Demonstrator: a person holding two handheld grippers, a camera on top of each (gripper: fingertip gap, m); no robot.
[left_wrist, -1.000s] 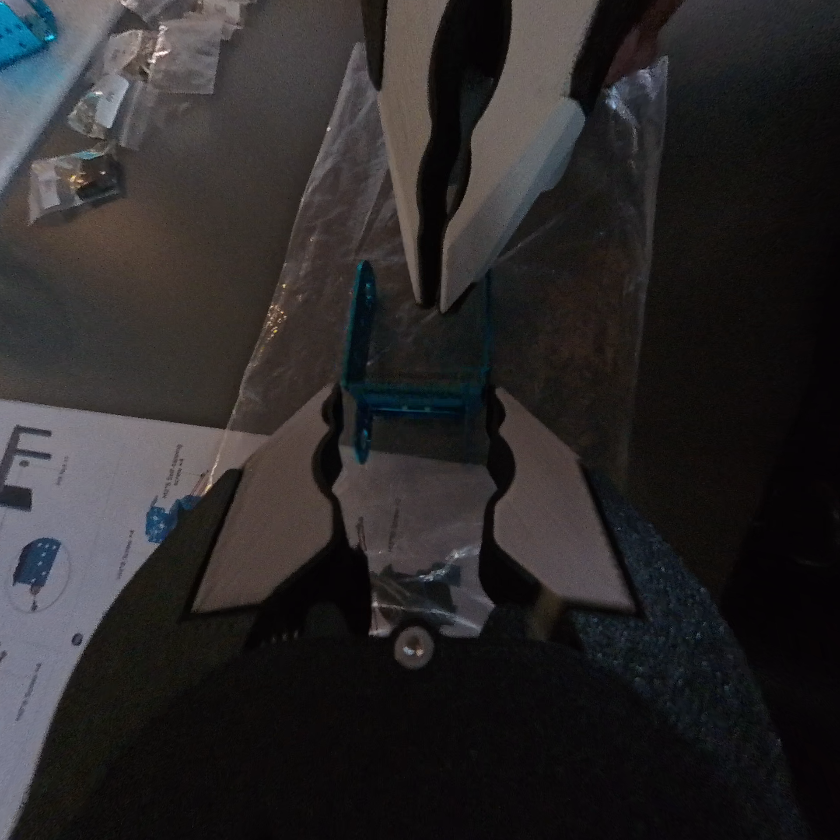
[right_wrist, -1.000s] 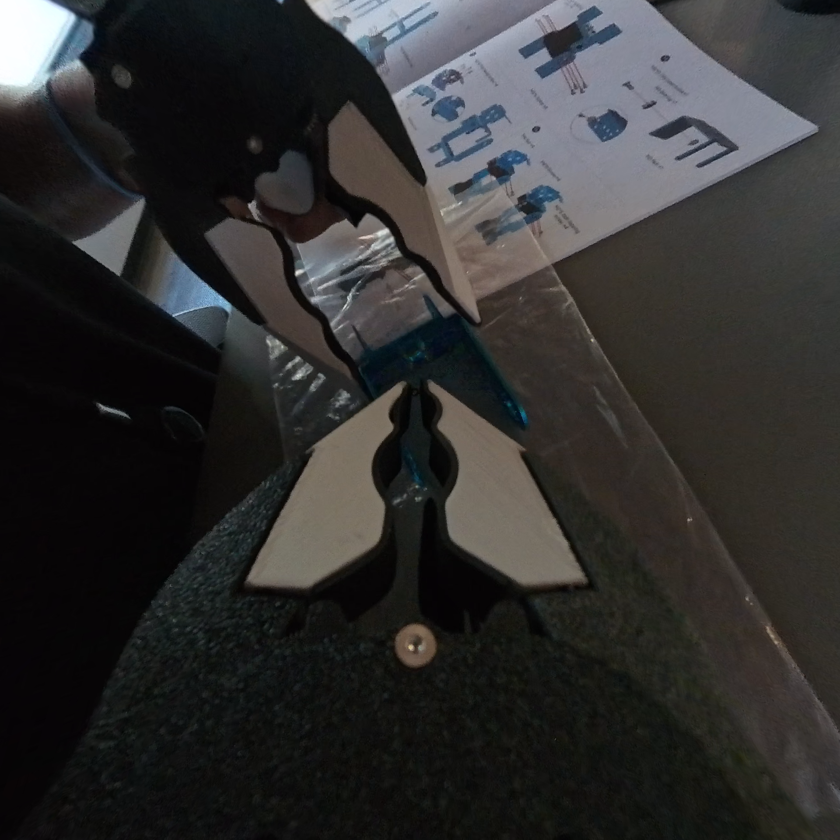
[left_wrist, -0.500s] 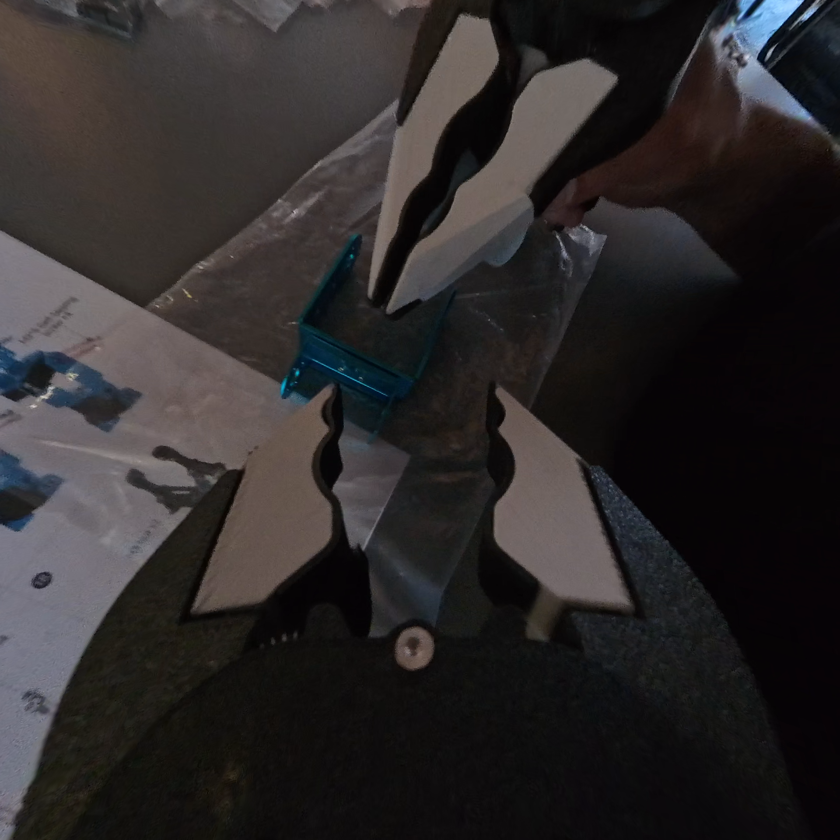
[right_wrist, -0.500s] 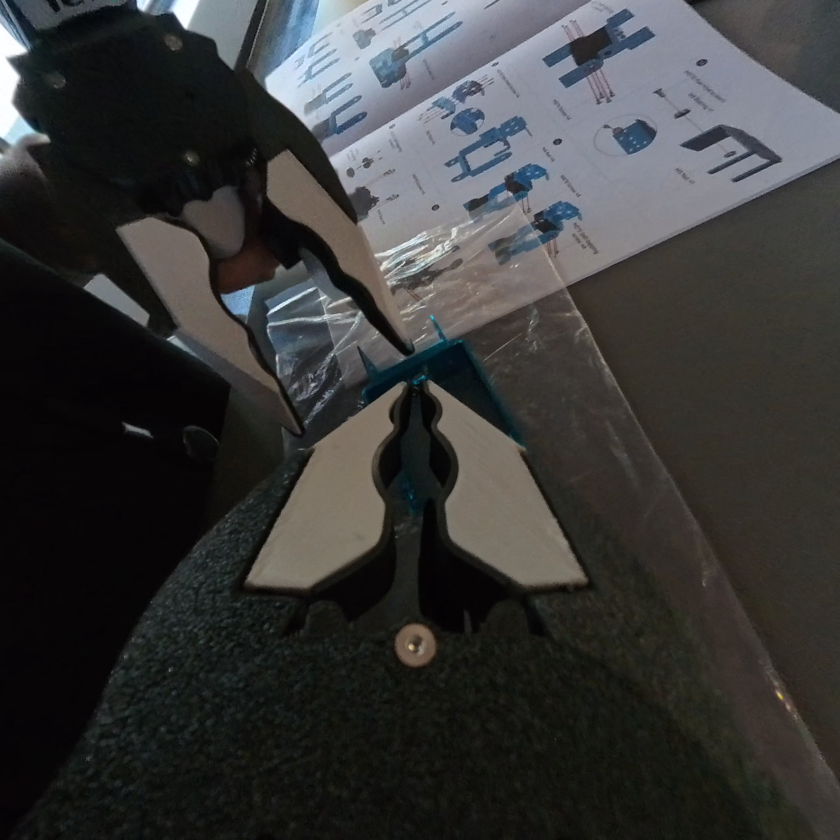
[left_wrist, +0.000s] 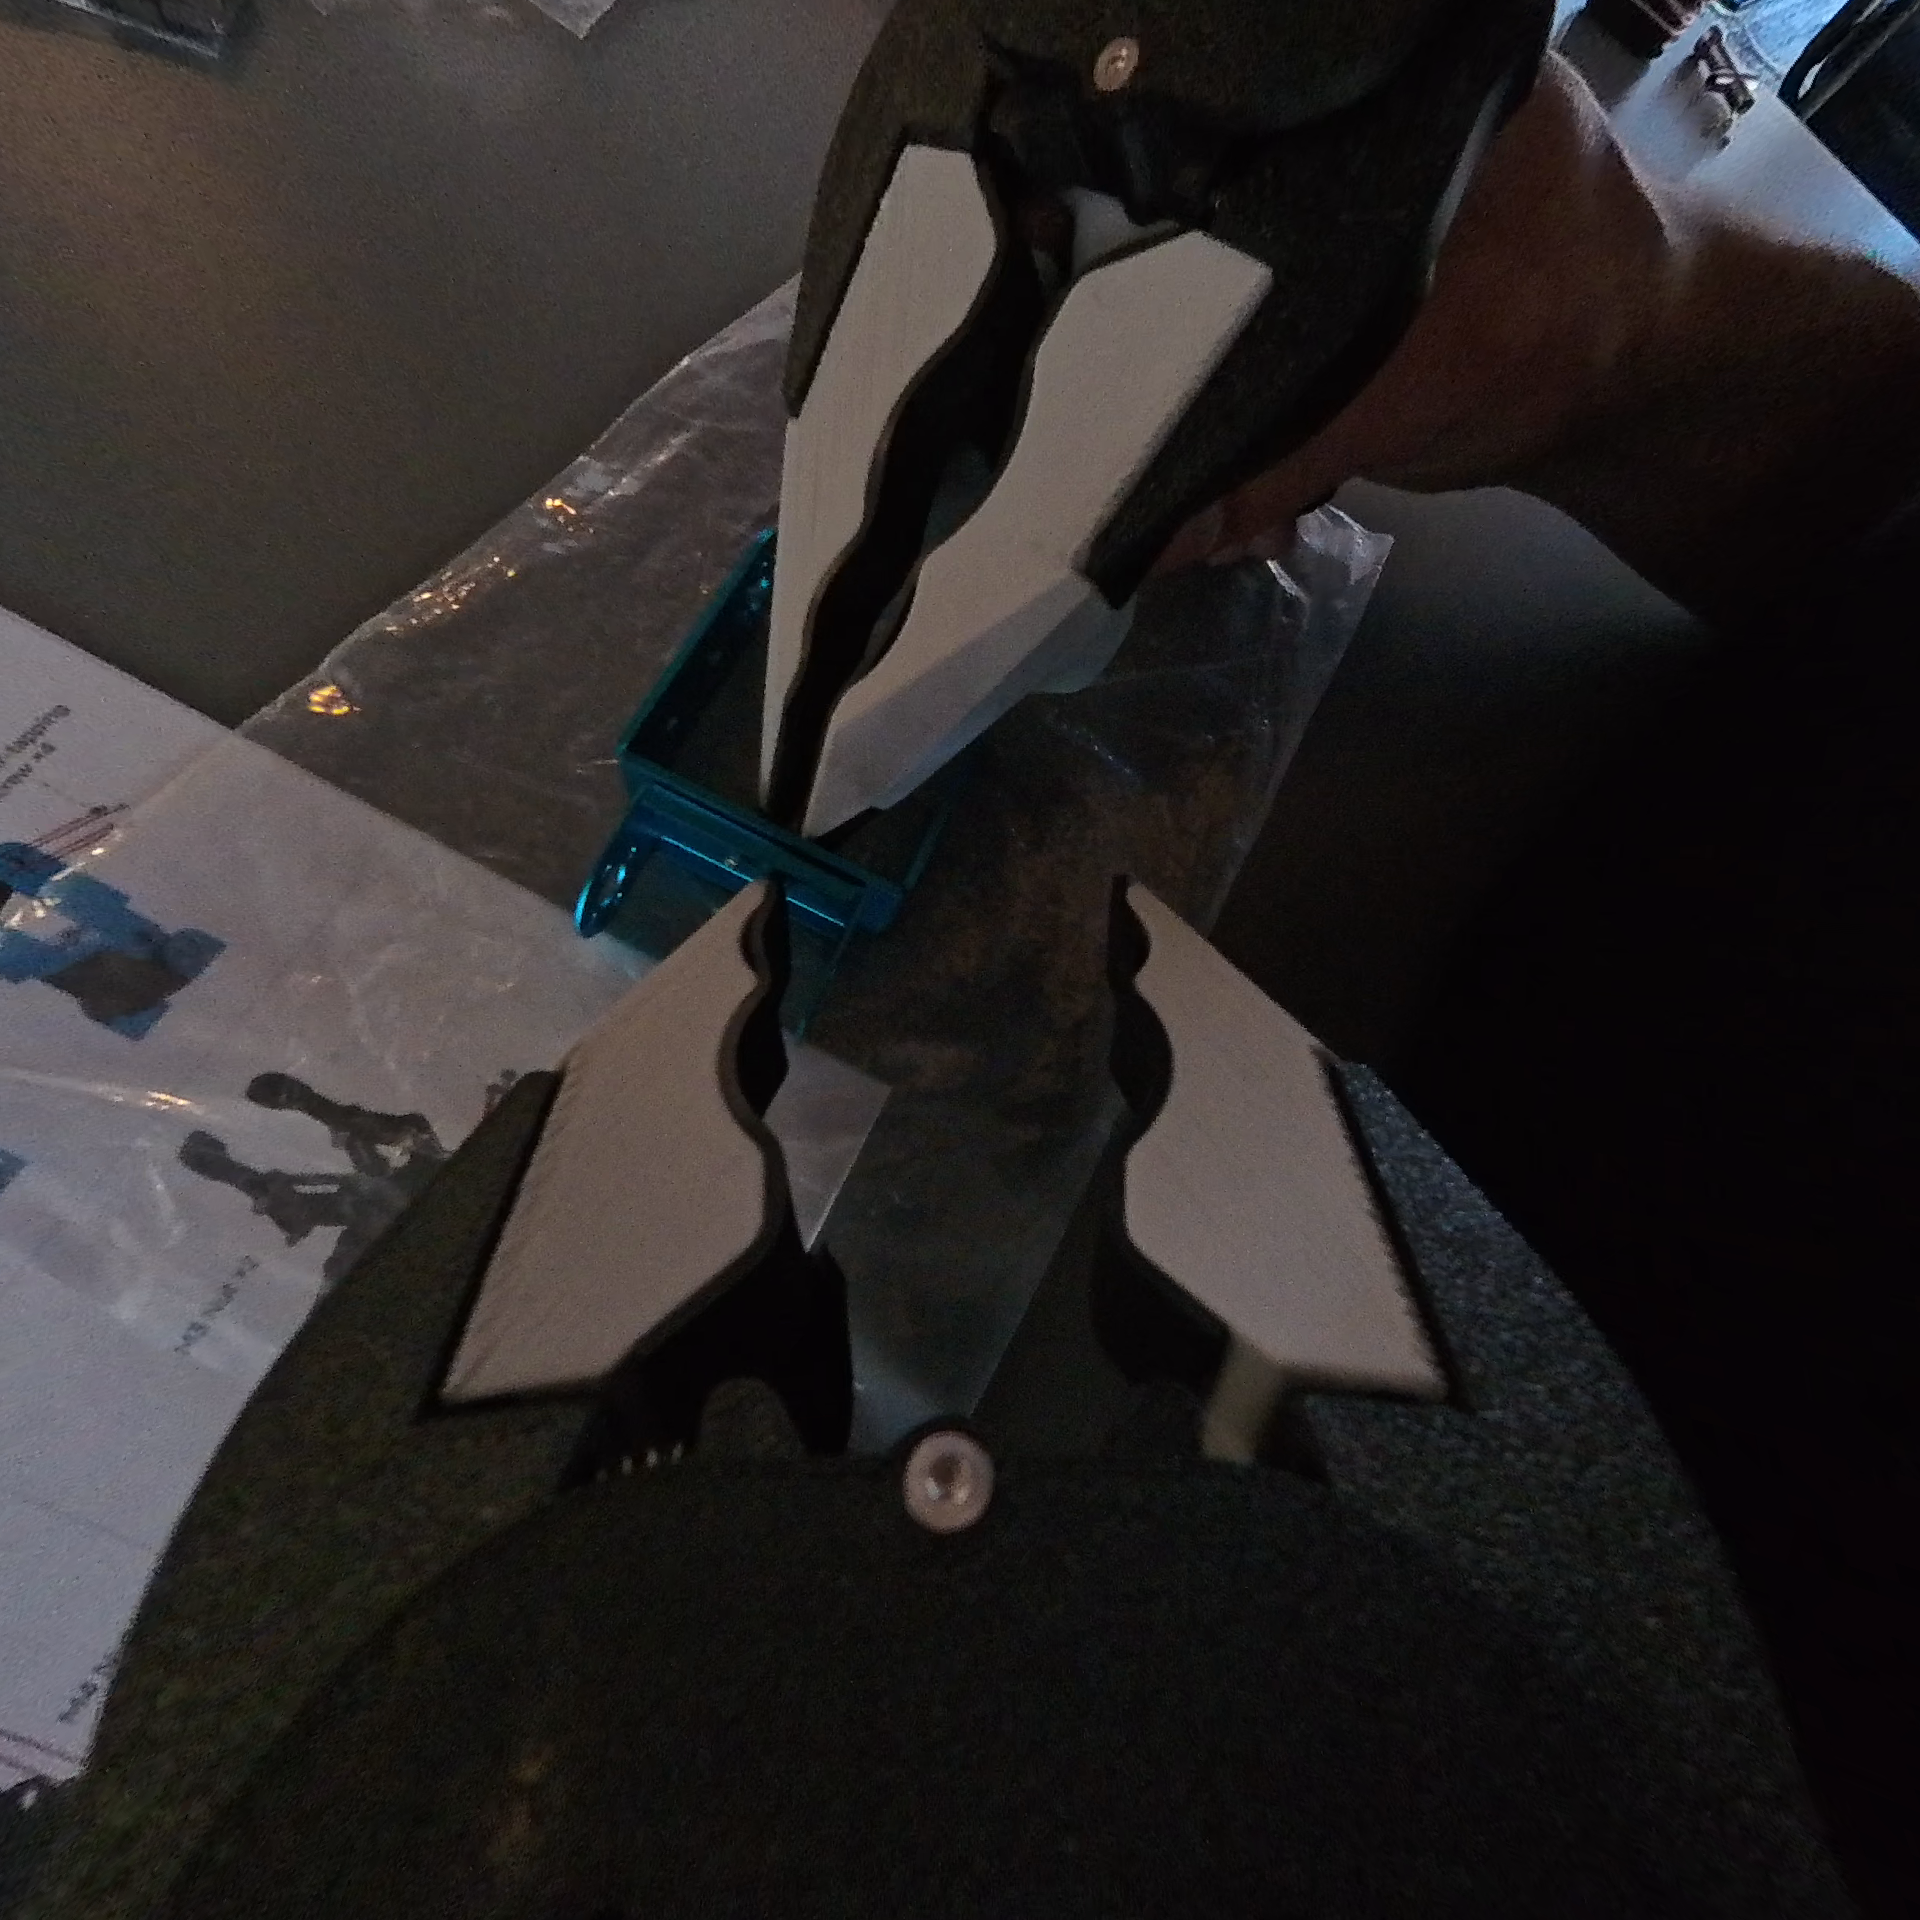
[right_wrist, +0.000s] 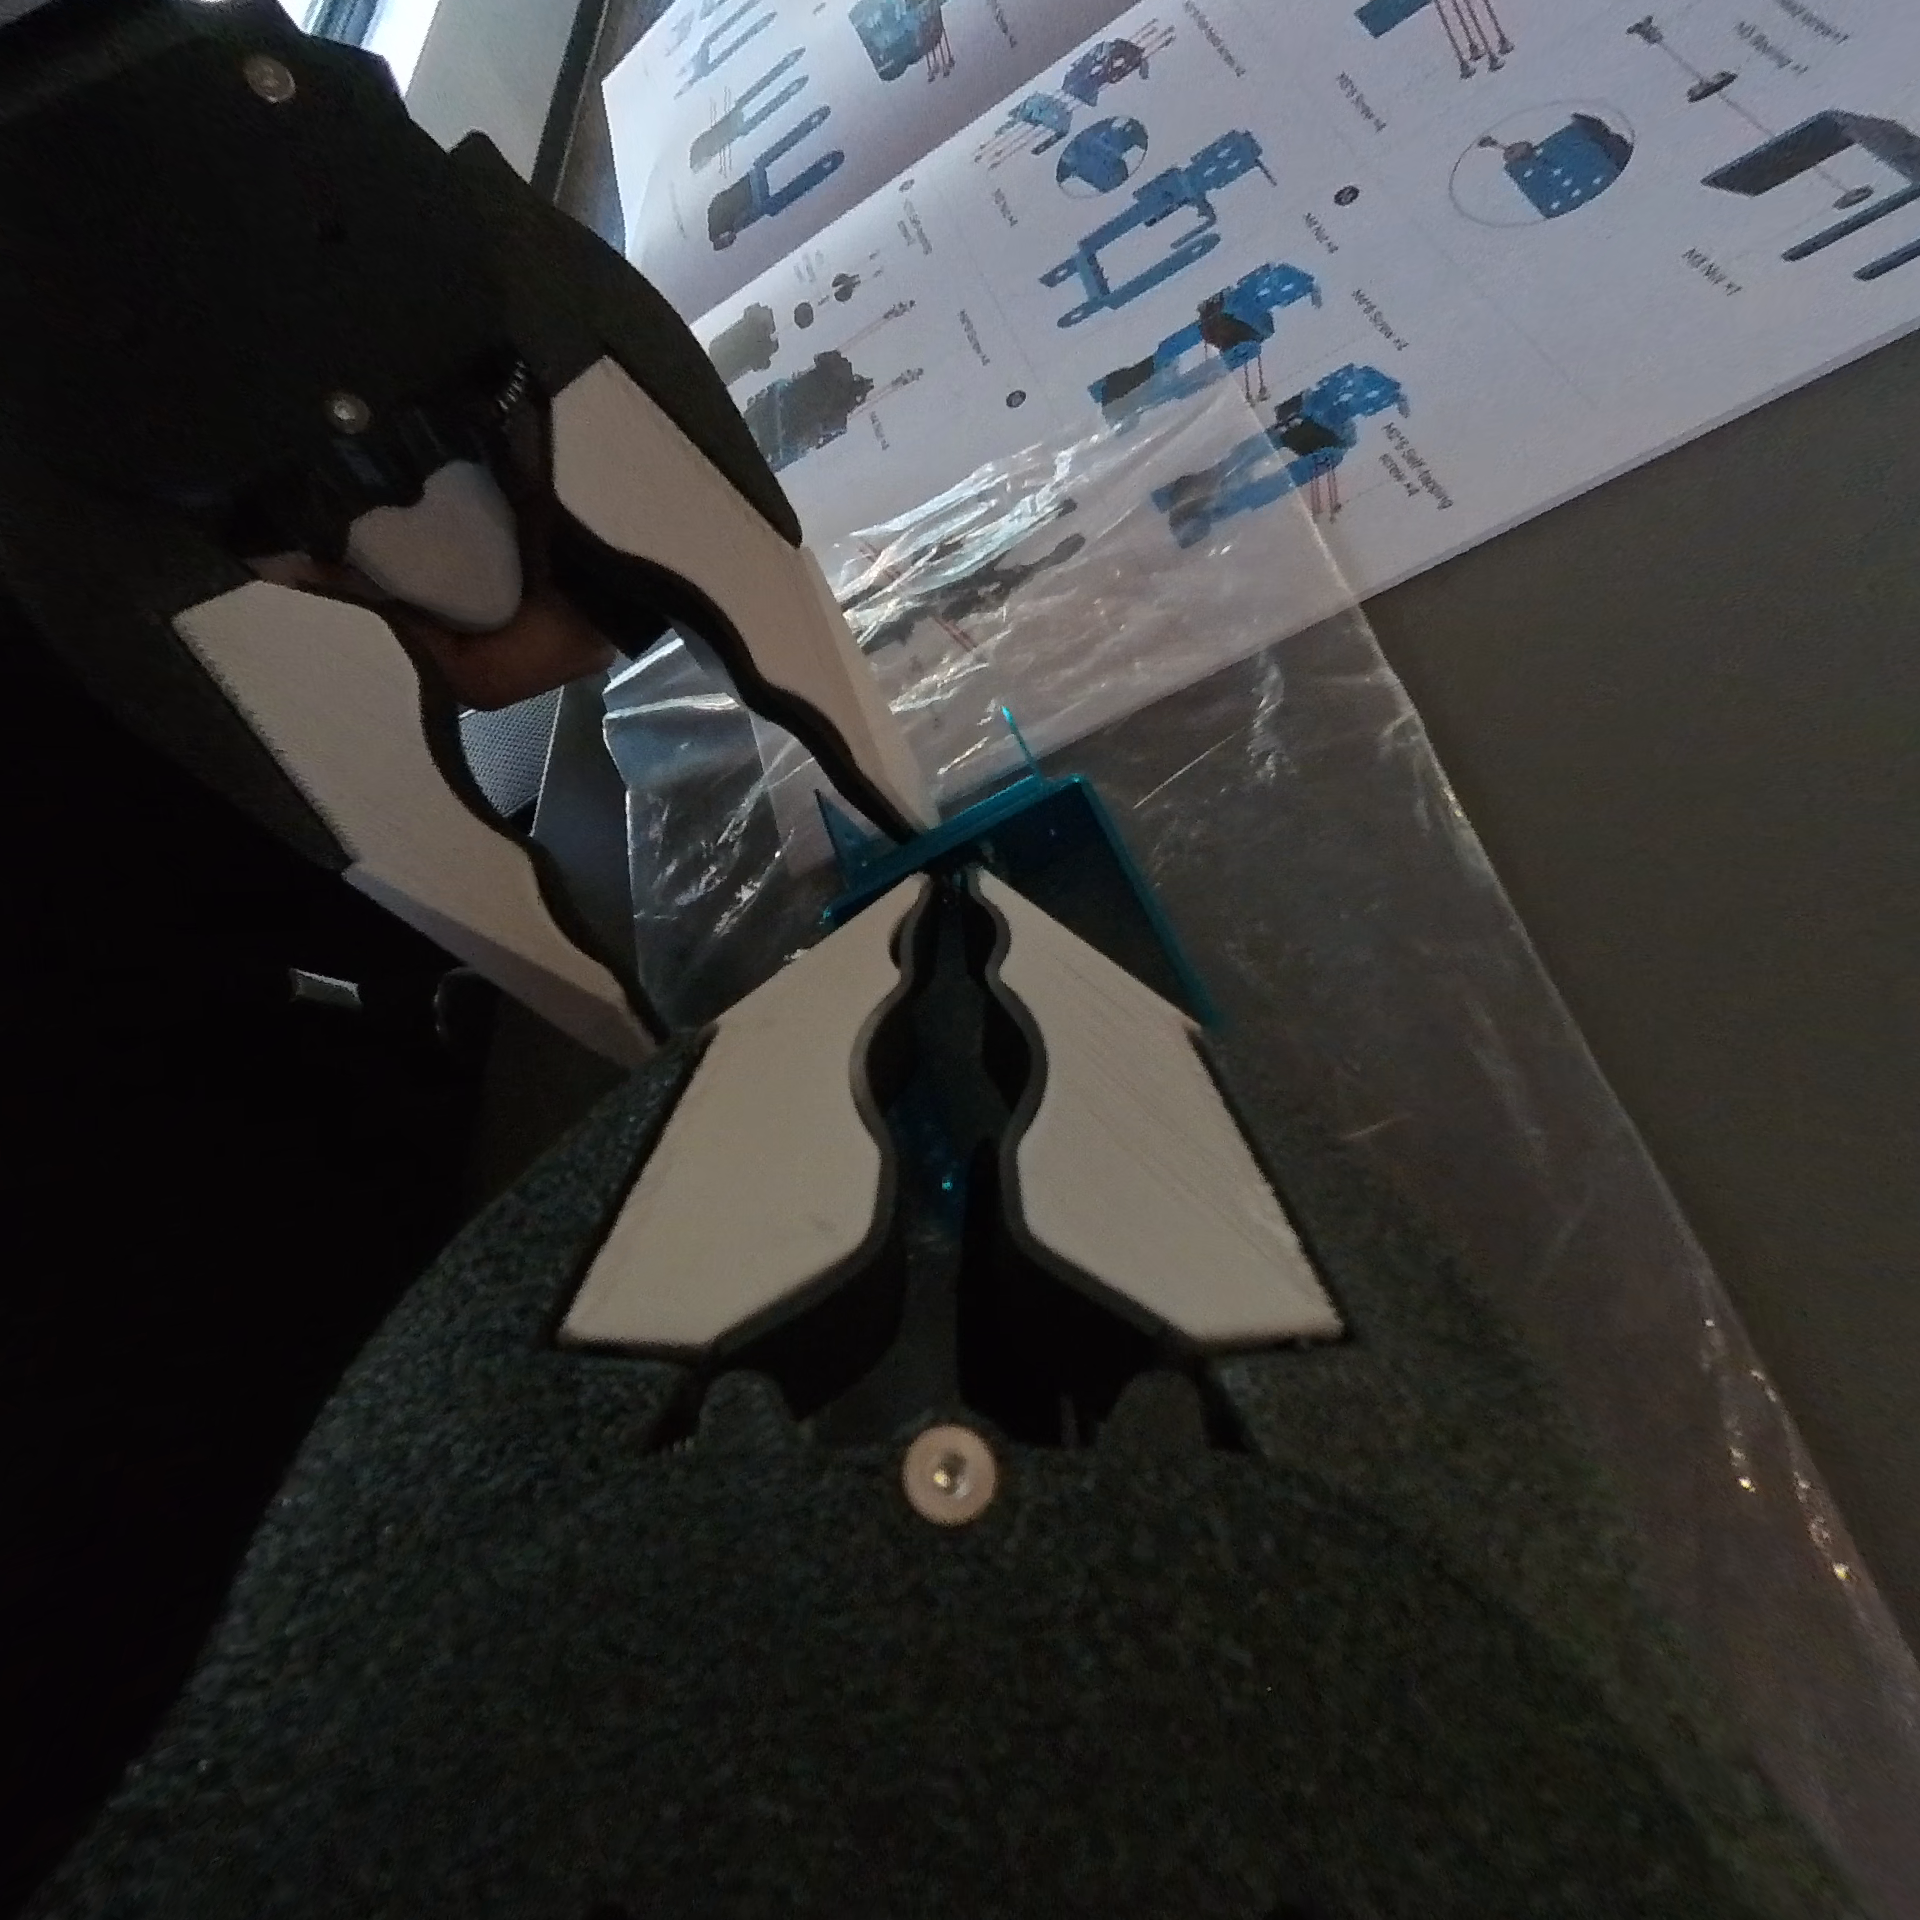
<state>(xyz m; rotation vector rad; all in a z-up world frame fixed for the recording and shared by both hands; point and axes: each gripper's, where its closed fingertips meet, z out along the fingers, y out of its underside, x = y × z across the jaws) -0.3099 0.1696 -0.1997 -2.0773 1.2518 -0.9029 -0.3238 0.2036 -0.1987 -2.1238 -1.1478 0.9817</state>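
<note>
A blue U-shaped metal bracket (left_wrist: 727, 831) rests on a clear plastic bag (left_wrist: 468, 644); I cannot tell whether it is inside the bag. My right gripper (right_wrist: 951, 883) is shut on one wall of the bracket (right_wrist: 1049, 831), and blue shows between its fingers. In the left wrist view it (left_wrist: 805, 816) comes down from above onto the bracket. My left gripper (left_wrist: 943, 904) is open and empty. Its left fingertip is at the bracket's near corner. In the right wrist view the left gripper (right_wrist: 769, 925) stands open at the upper left, one tip by the bracket.
A white instruction sheet (left_wrist: 156, 1039) with blue part drawings lies partly under the bag (right_wrist: 1351, 935); it also shows in the right wrist view (right_wrist: 1247, 260). The grey table (left_wrist: 312, 312) stretches behind. A person's arm (left_wrist: 1662, 364) holds the right gripper.
My left gripper has swung right and closer, still open, so the bracket now sits by its left finger instead of between both. My right gripper has stayed shut on the bracket.
</note>
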